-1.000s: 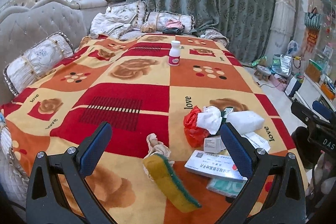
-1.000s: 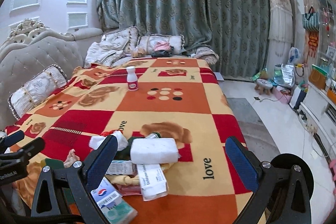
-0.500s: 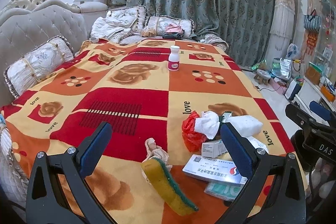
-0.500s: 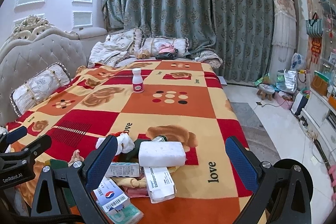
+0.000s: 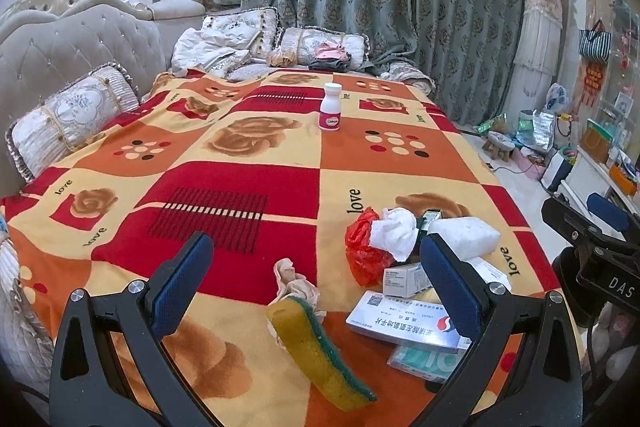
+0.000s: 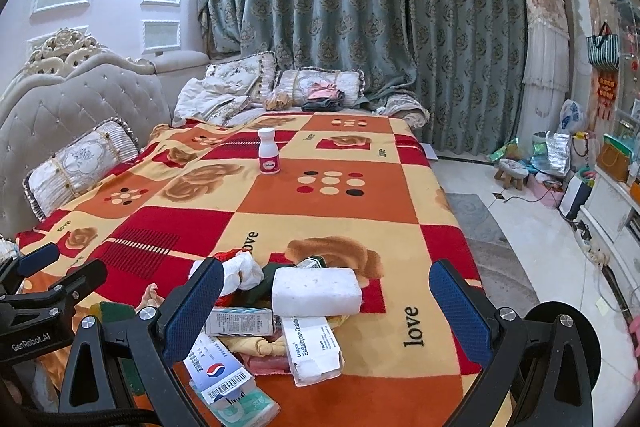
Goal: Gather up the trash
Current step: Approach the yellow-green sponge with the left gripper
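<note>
Both grippers, left gripper (image 5: 316, 291) and right gripper (image 6: 326, 311), are hovering wide open, empty, over crumpled tissue (image 5: 394, 233), flat cardboard boxes (image 5: 404, 323) and spongy yellow-green scourer (image 5: 316, 351) lying on the fleecy chequered bed (image 5: 240, 187).

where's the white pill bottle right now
The white pill bottle stands upright and alone far up the blanket, toward the pillows, well beyond the trash pile near both grippers.

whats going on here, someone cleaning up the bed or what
A person holds two grippers over a pile of trash at the near end of the bed blanket. Both the left gripper and the right gripper are open and hold nothing. The pile has a white foam block, medicine boxes, a crumpled tissue, a red bag and a yellow-green sponge. A white bottle stands apart, farther up the bed.
</note>
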A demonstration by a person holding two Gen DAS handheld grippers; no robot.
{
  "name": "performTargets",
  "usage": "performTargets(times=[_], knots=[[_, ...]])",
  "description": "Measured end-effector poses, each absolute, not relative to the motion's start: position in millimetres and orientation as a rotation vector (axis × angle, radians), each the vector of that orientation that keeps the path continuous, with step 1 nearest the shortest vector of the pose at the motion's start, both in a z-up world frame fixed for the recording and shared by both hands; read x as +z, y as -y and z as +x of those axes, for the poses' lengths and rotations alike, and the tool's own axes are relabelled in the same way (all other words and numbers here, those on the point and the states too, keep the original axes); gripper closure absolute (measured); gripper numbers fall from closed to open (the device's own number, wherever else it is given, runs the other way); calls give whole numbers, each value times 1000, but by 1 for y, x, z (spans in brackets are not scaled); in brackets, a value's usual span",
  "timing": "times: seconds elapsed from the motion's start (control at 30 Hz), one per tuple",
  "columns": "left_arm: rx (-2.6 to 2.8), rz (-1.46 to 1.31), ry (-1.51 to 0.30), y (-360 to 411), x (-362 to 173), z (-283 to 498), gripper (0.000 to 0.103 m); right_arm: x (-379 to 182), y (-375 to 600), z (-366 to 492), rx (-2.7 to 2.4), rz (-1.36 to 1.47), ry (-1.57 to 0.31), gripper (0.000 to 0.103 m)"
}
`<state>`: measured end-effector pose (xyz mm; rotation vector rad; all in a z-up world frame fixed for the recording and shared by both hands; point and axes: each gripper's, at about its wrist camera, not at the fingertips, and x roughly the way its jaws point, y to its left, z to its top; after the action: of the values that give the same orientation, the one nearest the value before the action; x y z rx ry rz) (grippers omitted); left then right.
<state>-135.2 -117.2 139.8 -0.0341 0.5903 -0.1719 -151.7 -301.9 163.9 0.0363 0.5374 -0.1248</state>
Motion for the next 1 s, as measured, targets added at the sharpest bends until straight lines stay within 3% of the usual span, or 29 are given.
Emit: performTargets(times=[1.0], knots=[[-183, -33, -611, 121, 136, -134, 0, 156, 303, -154, -111, 44, -552, 1]])
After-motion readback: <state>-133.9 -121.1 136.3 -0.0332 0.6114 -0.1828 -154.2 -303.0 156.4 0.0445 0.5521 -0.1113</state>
